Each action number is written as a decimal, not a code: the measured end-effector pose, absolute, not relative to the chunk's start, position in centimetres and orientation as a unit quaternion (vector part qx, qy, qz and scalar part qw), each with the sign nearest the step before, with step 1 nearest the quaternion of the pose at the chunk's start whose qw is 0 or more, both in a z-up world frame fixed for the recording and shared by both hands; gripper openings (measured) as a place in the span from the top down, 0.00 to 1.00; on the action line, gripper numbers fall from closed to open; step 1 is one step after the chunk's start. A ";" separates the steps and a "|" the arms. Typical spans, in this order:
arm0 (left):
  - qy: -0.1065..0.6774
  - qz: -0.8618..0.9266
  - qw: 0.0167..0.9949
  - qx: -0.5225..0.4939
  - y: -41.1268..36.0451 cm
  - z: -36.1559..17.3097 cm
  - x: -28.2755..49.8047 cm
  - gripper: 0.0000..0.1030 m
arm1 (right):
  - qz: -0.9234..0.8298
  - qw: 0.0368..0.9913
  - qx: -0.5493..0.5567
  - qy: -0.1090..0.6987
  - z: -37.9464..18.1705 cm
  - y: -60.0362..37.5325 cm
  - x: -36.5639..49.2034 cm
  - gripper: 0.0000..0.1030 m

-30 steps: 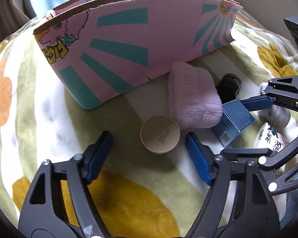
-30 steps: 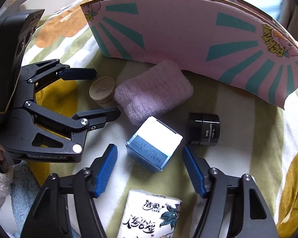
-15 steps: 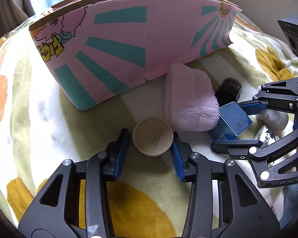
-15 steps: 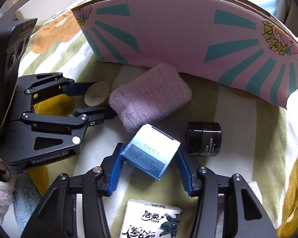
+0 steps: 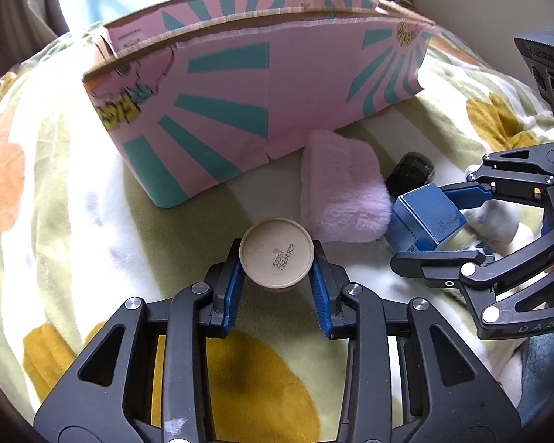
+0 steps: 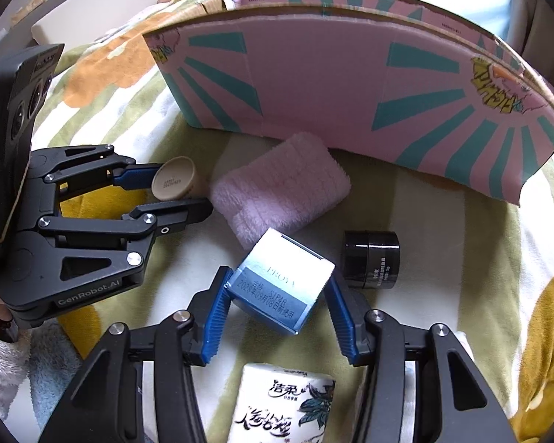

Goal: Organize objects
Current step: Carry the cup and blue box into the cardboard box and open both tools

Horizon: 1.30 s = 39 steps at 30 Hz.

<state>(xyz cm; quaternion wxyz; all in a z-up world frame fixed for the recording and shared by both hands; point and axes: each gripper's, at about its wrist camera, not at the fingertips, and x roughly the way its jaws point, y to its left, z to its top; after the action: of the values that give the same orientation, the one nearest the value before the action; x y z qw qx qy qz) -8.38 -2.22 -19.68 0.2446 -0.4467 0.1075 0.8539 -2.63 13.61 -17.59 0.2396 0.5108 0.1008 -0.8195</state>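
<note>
My left gripper (image 5: pixel 277 271) is shut on a round beige jar (image 5: pixel 273 247), whose flat face with a printed code points at the camera. In the right wrist view the same left gripper (image 6: pixel 168 193) holds the jar (image 6: pixel 175 183) at the left. My right gripper (image 6: pixel 279 289) is shut on a blue-and-white carton (image 6: pixel 280 280), which sits tilted between the blue pads. The left wrist view shows the right gripper (image 5: pixel 441 227) and the carton (image 5: pixel 424 217) at the right. Behind stands an open pink box with teal rays (image 5: pixel 240 110).
A folded pink fluffy towel (image 6: pixel 280 192) lies against the pink box (image 6: pixel 332 85), between the two grippers. A black jar (image 6: pixel 371 258) lies on its side right of the carton. A tissue pack (image 6: pixel 284 406) lies under the right gripper. A soft flowered blanket (image 5: pixel 74 192) covers everything.
Both grippers went from wide open to closed, the left onto the beige jar and the right onto the blue carton. The carton now sits tilted in the grip.
</note>
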 end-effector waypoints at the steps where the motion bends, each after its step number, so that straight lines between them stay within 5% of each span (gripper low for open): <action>1: 0.107 0.854 0.245 -0.446 -2.3 -19.3 -8.2 0.71 | -0.820 0.241 0.510 0.101 -17.4 13.7 -2.4 0.55; 15: 0.086 0.877 0.234 -0.410 -3.9 -11.1 -7.2 0.71 | -0.829 0.262 0.486 0.085 -10.5 15.3 -0.2 0.55; 29: 0.099 0.885 0.247 -0.382 -1.6 -1.9 -12.4 0.71 | -0.846 0.258 0.463 0.063 -2.0 13.7 -11.2 0.55; 39: 0.101 0.869 0.244 -0.419 2.6 -3.1 -20.0 0.71 | -0.851 0.215 0.471 0.085 -2.0 15.4 -20.6 0.55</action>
<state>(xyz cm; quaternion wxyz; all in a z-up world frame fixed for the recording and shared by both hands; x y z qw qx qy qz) -20.01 2.64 -3.11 0.2442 -0.4185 0.1005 0.8690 -20.62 15.36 -1.95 0.2150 0.4713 0.0852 -0.8511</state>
